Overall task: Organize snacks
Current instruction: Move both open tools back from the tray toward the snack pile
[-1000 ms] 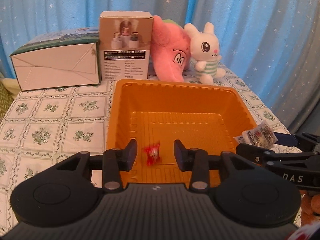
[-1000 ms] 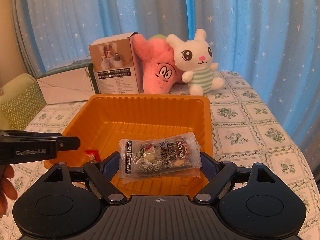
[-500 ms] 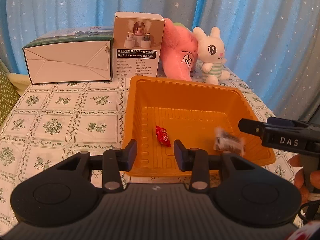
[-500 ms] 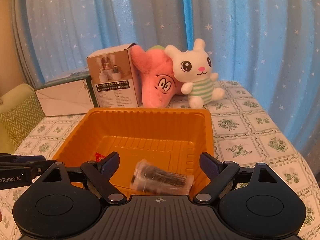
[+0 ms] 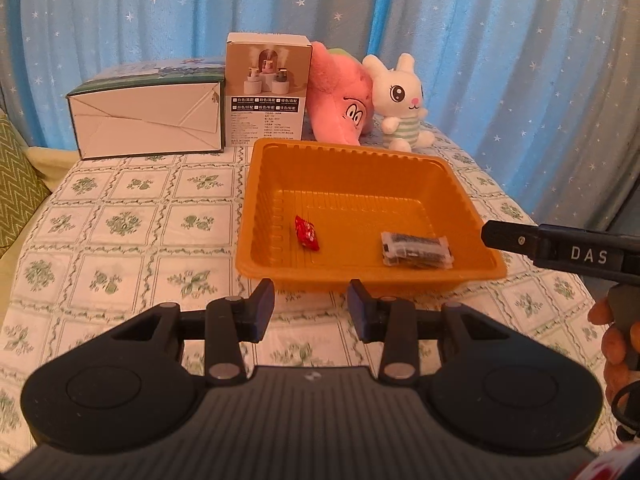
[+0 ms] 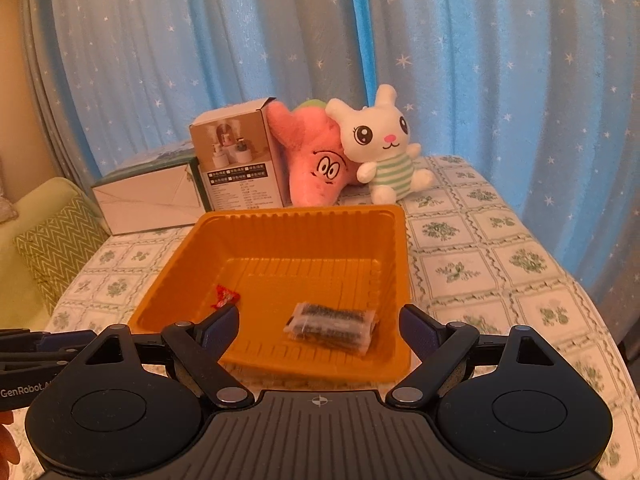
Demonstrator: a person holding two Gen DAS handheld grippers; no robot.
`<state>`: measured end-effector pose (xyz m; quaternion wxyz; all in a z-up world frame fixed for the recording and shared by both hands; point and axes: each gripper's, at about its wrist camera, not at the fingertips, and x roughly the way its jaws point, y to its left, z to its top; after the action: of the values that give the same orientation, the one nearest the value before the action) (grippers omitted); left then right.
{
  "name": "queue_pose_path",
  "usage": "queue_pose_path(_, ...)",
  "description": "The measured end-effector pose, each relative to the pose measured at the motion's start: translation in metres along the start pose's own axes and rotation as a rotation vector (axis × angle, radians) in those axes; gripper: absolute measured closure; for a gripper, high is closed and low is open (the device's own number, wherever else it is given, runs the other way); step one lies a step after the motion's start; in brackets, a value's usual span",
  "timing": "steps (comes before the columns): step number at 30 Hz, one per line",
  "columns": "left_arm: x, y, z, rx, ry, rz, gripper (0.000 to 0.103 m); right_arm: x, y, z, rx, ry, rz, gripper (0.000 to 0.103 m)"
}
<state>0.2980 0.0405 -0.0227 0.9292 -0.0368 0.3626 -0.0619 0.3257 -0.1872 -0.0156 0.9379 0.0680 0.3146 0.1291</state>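
both left gripper (image 5: 311, 305) and right gripper (image 6: 319, 327) fingers apart, empty. red candy (image 5: 307, 232) and dark snack packet (image 6: 331, 327) lie in orange tray (image 5: 360, 152) ahead of fingers. both look light, crinkly, slippery; pinch across the packet's short sides.

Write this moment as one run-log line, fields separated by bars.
left gripper: open, empty | right gripper: open, empty | orange plastic tray: holds red wrapped candy, clear dark snack packet

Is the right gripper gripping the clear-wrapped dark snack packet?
No, the right gripper is open; the packet lies in the orange tray.
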Motion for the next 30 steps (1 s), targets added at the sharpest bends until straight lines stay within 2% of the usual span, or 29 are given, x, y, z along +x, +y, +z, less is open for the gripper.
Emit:
queue_pose_path(7,-0.052,-0.013,-0.037,-0.002,-0.004,0.019,0.067,-0.06,0.008,-0.03,0.048,0.024,-0.003,0.016)
queue_pose_path(18,-0.117,-0.014,-0.106,-0.052,0.027,0.04,0.067,-0.142,0.025,-0.104,0.122,0.071,-0.018,0.016)
queue_pose_path(30,-0.156,-0.025,-0.152,-0.06,0.056,0.024,0.067,-0.198,0.034,-0.15,0.107,0.087,-0.054,0.016)
